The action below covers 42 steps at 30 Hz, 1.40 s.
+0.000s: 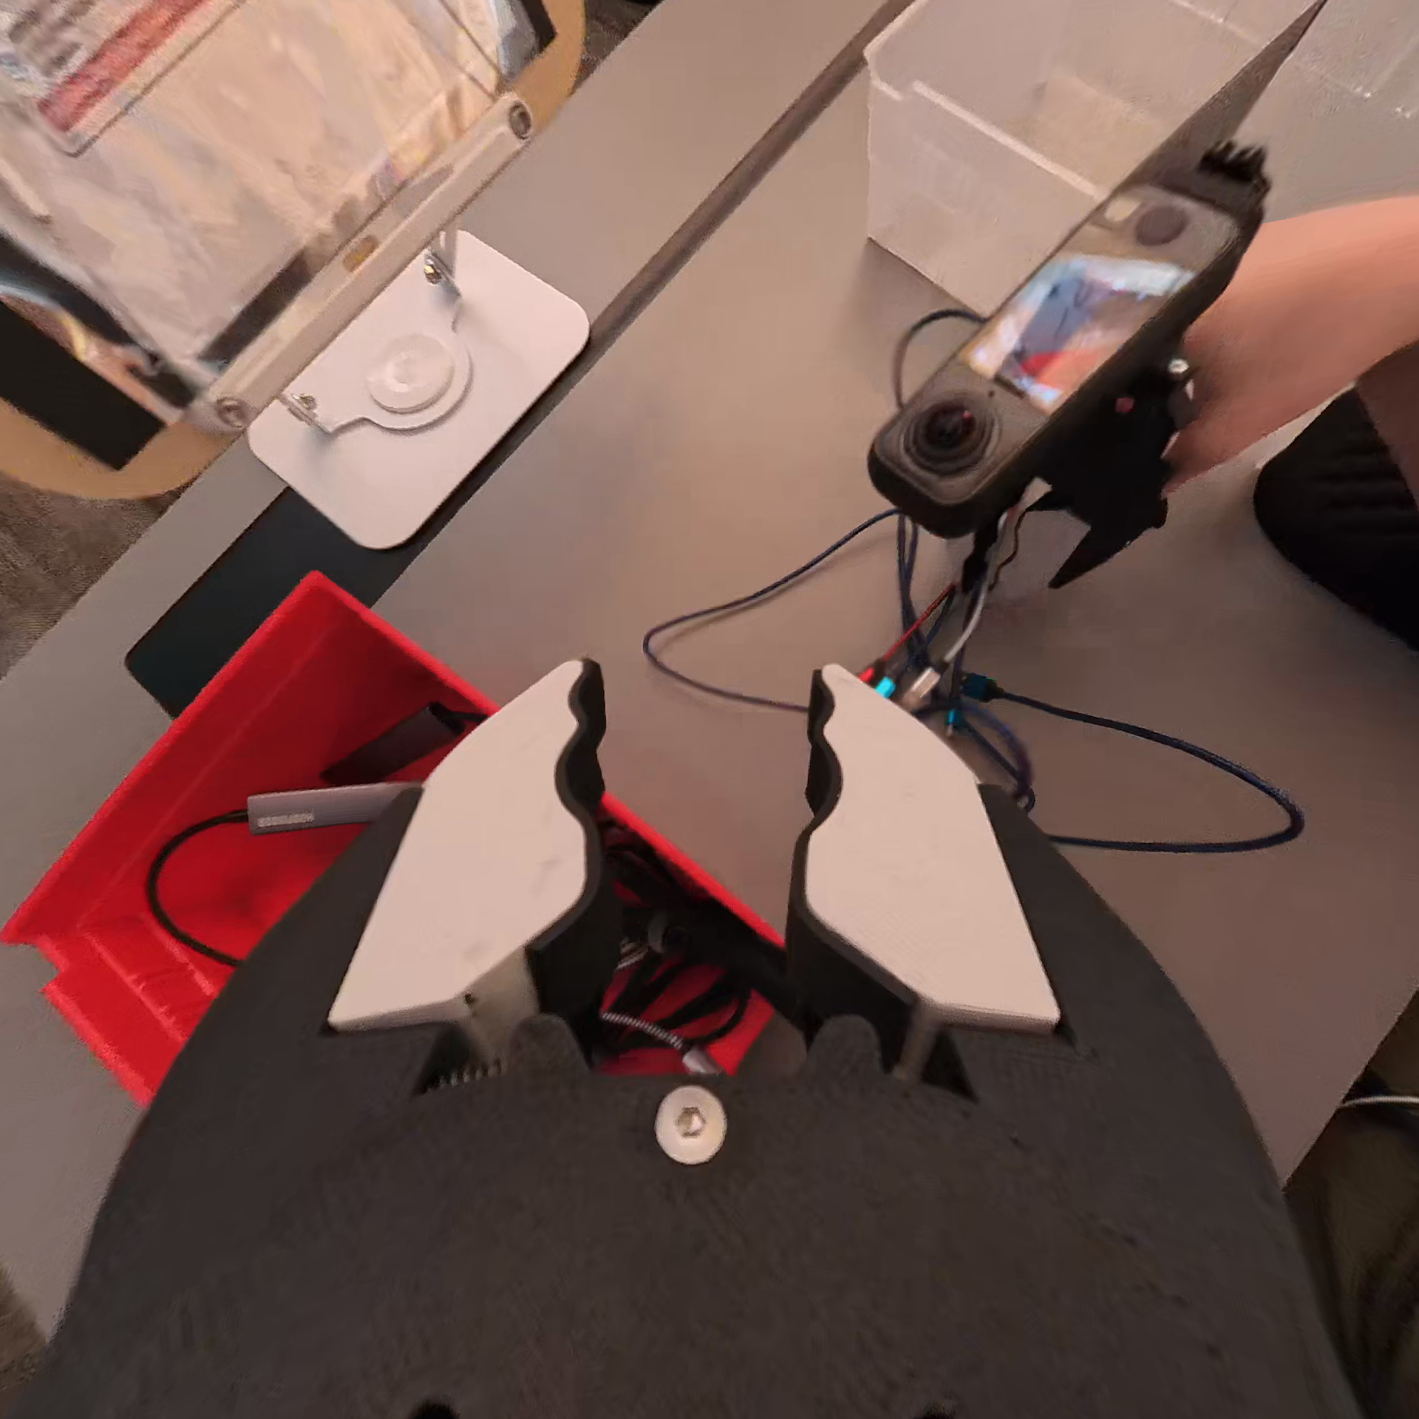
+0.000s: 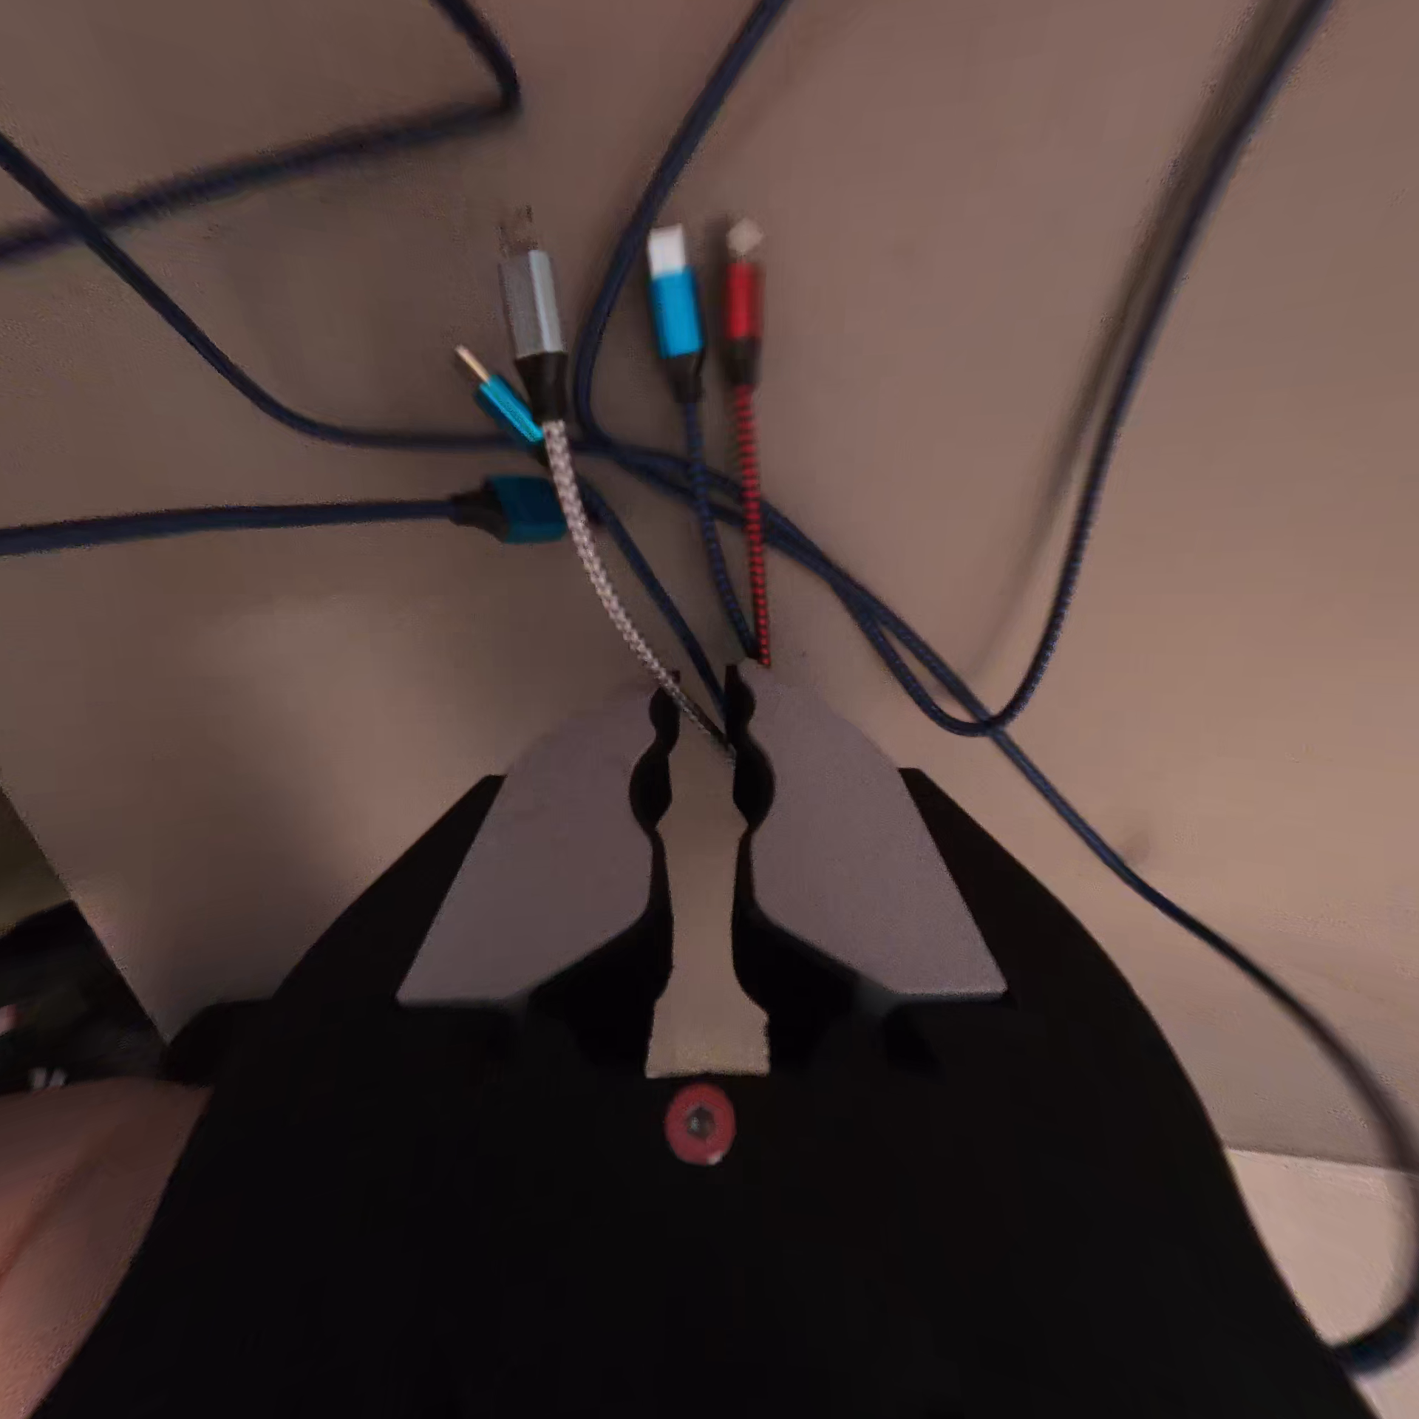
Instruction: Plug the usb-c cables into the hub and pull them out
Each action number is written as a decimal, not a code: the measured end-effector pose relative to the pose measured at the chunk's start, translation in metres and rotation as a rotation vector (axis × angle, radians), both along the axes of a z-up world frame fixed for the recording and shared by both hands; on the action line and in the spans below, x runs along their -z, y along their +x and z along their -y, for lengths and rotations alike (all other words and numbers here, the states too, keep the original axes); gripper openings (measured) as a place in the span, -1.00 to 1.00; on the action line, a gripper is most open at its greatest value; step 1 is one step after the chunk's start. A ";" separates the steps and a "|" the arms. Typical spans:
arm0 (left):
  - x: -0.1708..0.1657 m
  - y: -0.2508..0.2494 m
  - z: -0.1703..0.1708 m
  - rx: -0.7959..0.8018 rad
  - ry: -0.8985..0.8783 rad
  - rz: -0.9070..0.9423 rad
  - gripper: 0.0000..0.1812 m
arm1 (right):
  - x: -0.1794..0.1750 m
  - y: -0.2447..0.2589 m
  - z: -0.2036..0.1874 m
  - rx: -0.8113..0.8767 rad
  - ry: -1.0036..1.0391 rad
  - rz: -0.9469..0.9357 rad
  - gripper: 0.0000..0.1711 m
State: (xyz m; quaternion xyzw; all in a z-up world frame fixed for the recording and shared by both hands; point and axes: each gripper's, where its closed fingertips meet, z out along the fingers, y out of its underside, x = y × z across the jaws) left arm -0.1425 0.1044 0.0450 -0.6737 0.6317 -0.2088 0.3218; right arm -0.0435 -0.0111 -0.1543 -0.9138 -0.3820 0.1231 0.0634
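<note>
My left gripper [image 1: 706, 679] is open and empty, hovering over the right edge of a red bin [image 1: 253, 691]. A grey hub [image 1: 330, 810] with a black lead lies in the bin, with more cables under my fingers. My right gripper [image 2: 702, 691] is shut on a bundle of braided cables, among them a silver one [image 2: 606, 583], a blue one [image 2: 710, 522] and a red one [image 2: 754, 522]. Their silver [image 2: 530, 307], blue [image 2: 674, 303] and red [image 2: 743, 299] plugs point away from me over the table. The right gripper also shows in the left wrist view [image 1: 1021, 568], just above the table.
Long dark blue cables [image 1: 1152, 768] loop across the grey table to the right of the bin. A white stand base [image 1: 430, 384] with a clear panel stands at the back left, a white box [image 1: 998, 153] at the back. A person's arm [image 1: 1305, 307] holds the right gripper. My hands' fingertips stand some 25 cm from each other. To reach the grey hub [image 1: 330, 810] in a straight line is about 25 cm for my left fingers, about 35 cm for my right.
</note>
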 end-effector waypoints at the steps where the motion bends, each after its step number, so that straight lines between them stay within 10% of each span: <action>1: -0.002 -0.009 -0.003 -0.001 0.004 -0.003 -0.44 | 0.006 -0.001 0.004 -0.008 -0.031 0.010 -0.83; 10: 0.035 -0.111 -0.020 0.206 0.064 -0.197 -0.39 | -0.038 0.010 -0.006 0.072 0.121 -0.081 -0.47; 26: 0.144 -0.084 -0.007 0.616 -0.264 -0.389 -0.46 | -0.106 0.025 -0.002 0.105 0.365 -0.193 -0.41; 42: 0.070 -0.075 -0.017 0.607 -0.271 -0.006 -0.88 | -0.104 0.027 0.000 0.088 0.359 -0.184 -0.45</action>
